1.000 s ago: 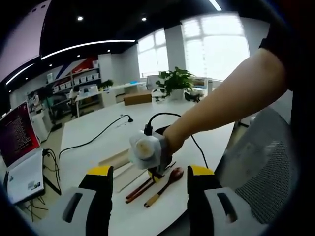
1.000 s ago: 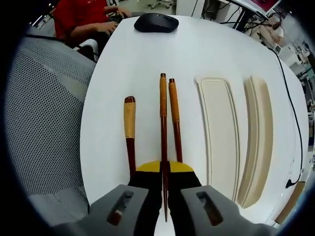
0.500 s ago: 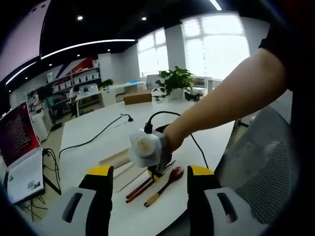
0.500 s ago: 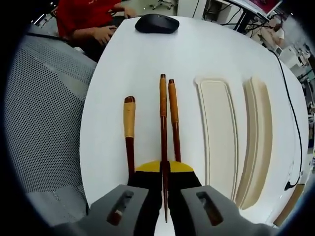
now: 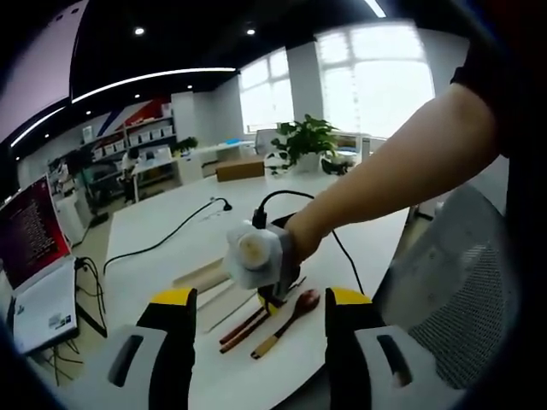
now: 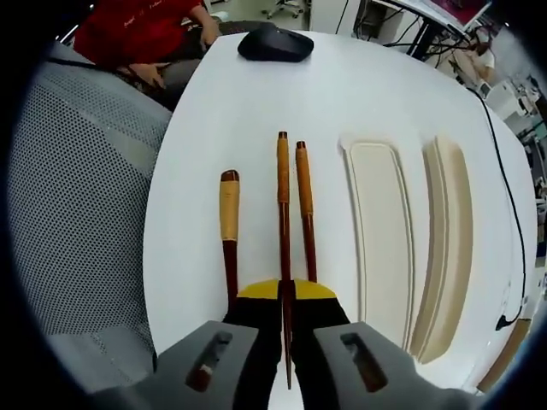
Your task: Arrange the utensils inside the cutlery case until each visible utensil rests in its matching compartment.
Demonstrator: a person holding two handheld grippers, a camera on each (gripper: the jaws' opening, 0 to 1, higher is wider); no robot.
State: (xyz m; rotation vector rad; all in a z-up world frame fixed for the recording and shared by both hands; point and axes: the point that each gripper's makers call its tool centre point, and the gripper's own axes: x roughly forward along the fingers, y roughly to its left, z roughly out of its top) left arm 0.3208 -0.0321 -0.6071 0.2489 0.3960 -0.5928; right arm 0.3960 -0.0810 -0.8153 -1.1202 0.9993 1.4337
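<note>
My right gripper (image 6: 285, 295) is shut on one brown chopstick (image 6: 283, 213), which runs straight ahead from its jaws over the white table. A second chopstick (image 6: 305, 218) lies just right of it, and a wooden spoon's handle (image 6: 228, 226) lies to the left. The cream cutlery case tray (image 6: 380, 231) sits to the right of them with nothing in it. In the left gripper view my left gripper (image 5: 261, 342) hangs open above the table's near edge. Beyond it a person's arm holds the right gripper (image 5: 261, 256) over the spoon (image 5: 291, 314) and the chopsticks (image 5: 244, 329).
A cream lid (image 6: 453, 231) lies beside the tray. A black mouse (image 6: 275, 43) rests at the table's far end, near a person in red (image 6: 145, 26). A mesh chair (image 6: 77, 213) stands along the table's edge. A black cable (image 5: 171, 235) and a laptop (image 5: 34, 273) sit farther off.
The right gripper has risen slightly with the chopstick in it; the other utensils look a little farther off. The left gripper has not moved.
</note>
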